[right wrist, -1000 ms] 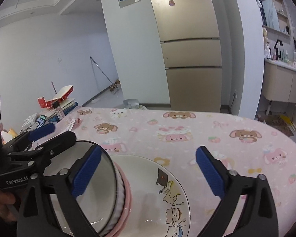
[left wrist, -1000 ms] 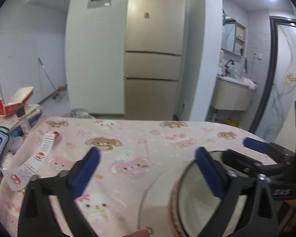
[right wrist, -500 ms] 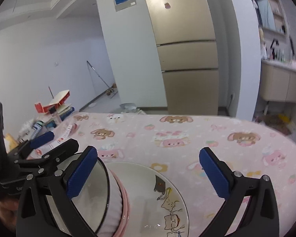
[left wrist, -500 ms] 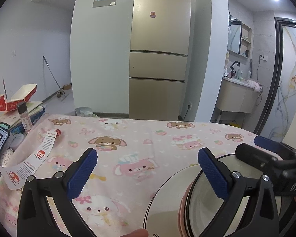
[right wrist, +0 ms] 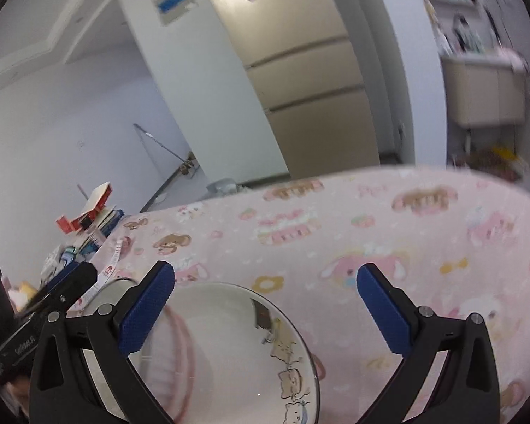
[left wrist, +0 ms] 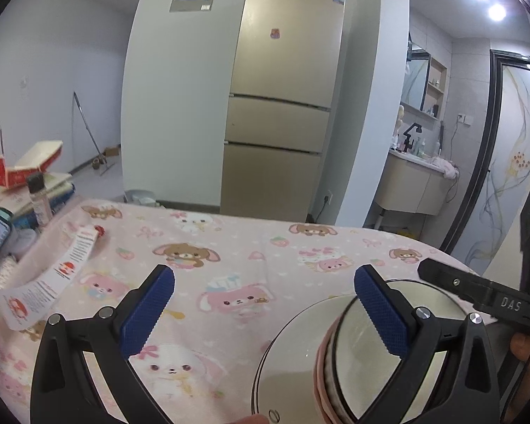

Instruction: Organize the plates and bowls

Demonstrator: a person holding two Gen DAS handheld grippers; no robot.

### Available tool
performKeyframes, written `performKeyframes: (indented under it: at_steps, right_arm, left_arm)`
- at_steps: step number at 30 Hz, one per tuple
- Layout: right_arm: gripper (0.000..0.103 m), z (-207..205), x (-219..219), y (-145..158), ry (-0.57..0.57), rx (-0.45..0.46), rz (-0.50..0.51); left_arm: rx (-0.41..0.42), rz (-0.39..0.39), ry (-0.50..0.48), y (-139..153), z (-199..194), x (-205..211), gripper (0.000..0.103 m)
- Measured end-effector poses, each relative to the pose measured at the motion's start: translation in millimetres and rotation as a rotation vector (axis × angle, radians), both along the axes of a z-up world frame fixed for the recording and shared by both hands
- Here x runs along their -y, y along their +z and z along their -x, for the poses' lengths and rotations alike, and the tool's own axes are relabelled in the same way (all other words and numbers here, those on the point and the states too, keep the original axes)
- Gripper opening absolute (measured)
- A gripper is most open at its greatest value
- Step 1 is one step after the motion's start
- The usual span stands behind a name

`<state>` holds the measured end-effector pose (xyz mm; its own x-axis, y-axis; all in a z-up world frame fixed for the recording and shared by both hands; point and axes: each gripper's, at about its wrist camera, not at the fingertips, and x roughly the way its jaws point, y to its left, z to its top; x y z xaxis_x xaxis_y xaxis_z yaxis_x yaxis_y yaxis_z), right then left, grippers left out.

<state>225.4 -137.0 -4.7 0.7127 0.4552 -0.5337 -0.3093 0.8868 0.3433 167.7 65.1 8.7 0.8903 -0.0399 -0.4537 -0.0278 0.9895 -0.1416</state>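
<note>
A white plate (left wrist: pixel 293 349) with cartoon cats lies on the pink cartoon tablecloth (left wrist: pixel 229 247). A pink-and-white ribbed bowl (left wrist: pixel 357 371) stands on the plate. In the left wrist view my left gripper (left wrist: pixel 265 304) is open and empty, with the plate and bowl low on its right. In the right wrist view the same plate (right wrist: pixel 286 353) lies low between my right gripper's (right wrist: pixel 265 304) open blue fingers, and the bowl (right wrist: pixel 173 360) is on its left. Each gripper's black body shows at the edge of the other's view.
At the table's left edge are stacked books, a red-and-white box (left wrist: pixel 24 166), small bottles (left wrist: pixel 40 198) and a long paper label (left wrist: pixel 53 275). Beyond the table stand a beige fridge (left wrist: pixel 282 106) and a washbasin cabinet (left wrist: pixel 413 183).
My right gripper has tilted and swung, and its view is now blurred. My left gripper has drawn back slightly from the bowl. Both stay open.
</note>
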Motion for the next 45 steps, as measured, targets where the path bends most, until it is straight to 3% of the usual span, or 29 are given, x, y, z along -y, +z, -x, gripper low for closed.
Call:
performKeyframes:
  at_steps: [3,6,12,16,20,26,34,41,45]
  right_arm:
    - [0.103,27.2,-4.5,35.4,0.003,0.177,0.079]
    - [0.103,65.1,-2.6,75.1,0.015,0.339,0.085]
    - [0.103,123.4,-3.5,140.1,-0.012,0.527,0.153]
    - [0.103,161.7,-2.2,154.2,0.036,0.606,0.142]
    - [0.103,197.4,0.6,149.8,0.098,0.677,0.134]
    - [0.103,232.0,4.9,138.0,0.09,0.685,0.15]
    - [0.103,268.9,-0.2,95.4,0.096,0.644,0.24]
    - [0.103,258.5,1.7,65.8,0.067,0.582,0.291]
    - [0.103,247.6,2.1,45.8,0.069,0.531,0.3]
  left_arm:
    - [0.049,-0.028,-0.006,19.3,20.4,3.1,0.103]
    - [0.13,-0.067,-0.01,47.7,46.8,8.5,0.103]
    - [0.247,-0.104,-0.019,97.3,99.2,16.7,0.103]
    - [0.341,-0.16,-0.032,119.4,144.2,32.8,0.103]
    - [0.406,-0.18,-0.041,124.7,177.7,44.6,0.103]
    - [0.403,-0.183,-0.073,118.1,203.9,50.1,0.103]
    - [0.326,-0.182,-0.064,72.3,225.9,46.8,0.103]
    - [0.22,-0.182,-0.09,30.4,208.3,46.5,0.103]
    - [0.201,-0.219,-0.084,15.8,200.8,49.5,0.103]
